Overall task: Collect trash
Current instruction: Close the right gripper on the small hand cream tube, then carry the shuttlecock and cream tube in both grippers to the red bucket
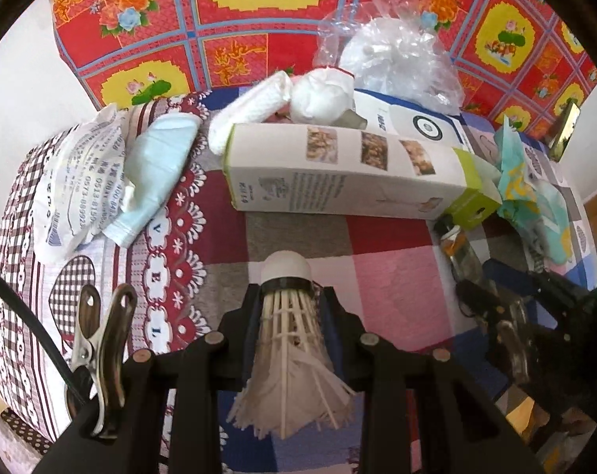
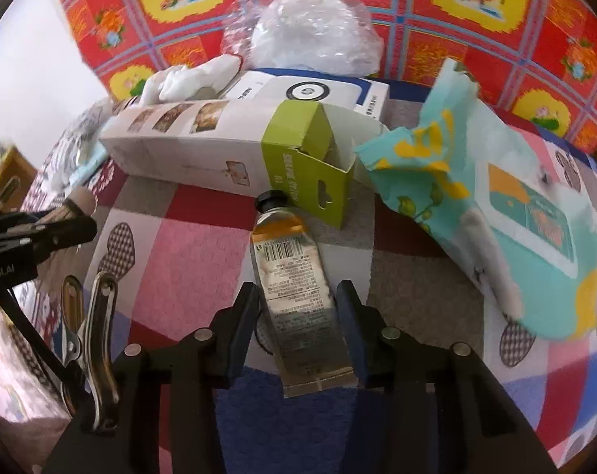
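My left gripper (image 1: 288, 296) is shut on a white feather shuttlecock (image 1: 286, 339), cork end forward, held above the patchwork cloth (image 1: 377, 260). My right gripper (image 2: 296, 296) stands around a flattened silver tube with a black cap (image 2: 288, 272) lying on the cloth; its jaws are close to the tube's sides, and a small gap shows on each side. A long white and green carton (image 1: 338, 170) lies behind, also in the right wrist view (image 2: 227, 146). A teal wet-wipe pack (image 2: 507, 213) lies at the right.
A crumpled clear plastic bag (image 1: 393, 51), white tissue wads (image 1: 282, 98) and a white box (image 2: 318, 91) lie at the back. A printed white bag (image 1: 73, 181) and a pale blue pack (image 1: 156, 173) lie at the left. A red flowered sheet (image 1: 235, 39) hangs behind.
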### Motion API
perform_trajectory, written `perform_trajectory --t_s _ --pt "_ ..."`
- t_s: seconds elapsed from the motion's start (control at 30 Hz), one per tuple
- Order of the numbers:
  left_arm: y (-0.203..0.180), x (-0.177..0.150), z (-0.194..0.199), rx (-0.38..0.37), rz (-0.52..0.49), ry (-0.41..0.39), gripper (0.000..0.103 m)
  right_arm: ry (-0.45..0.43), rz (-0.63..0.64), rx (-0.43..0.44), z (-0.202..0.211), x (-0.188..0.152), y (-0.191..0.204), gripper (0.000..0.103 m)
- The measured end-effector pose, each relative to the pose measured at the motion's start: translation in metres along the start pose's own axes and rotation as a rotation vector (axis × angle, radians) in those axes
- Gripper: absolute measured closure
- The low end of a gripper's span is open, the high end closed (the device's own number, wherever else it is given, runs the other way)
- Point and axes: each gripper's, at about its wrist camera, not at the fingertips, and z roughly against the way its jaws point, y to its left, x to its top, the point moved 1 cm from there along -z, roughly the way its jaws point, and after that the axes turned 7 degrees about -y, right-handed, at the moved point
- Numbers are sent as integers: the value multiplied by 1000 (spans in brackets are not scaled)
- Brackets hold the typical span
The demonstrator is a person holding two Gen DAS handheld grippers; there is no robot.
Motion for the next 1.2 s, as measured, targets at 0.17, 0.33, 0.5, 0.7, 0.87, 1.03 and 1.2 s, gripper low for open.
perform_trajectory --t_s 0.17,0.33,0.5,0.7,0.87,1.03,1.2 --pt "9 -2 1 -16 -13 2 72 -3 -99 31 4 -6 5 64" --pt "18 -4 1 -32 -34 5 72 -15 -161 29 12 -13 13 64" --pt "25 -4 3 -50 -57 6 72 -41 -213 23 27 -19 25 64" --pt "32 -6 6 -80 -101 7 72 -61 -253 9 37 -24 43 65" --pt "36 -9 10 -105 -150 7 72 -46 -271 -13 32 -39 58 65" --pt "43 -14 11 -120 -185 7 72 -29 -275 -44 23 -44 69 64" --pt "55 -19 14 -120 -177 10 72 -39 -241 -89 15 -36 74 60"
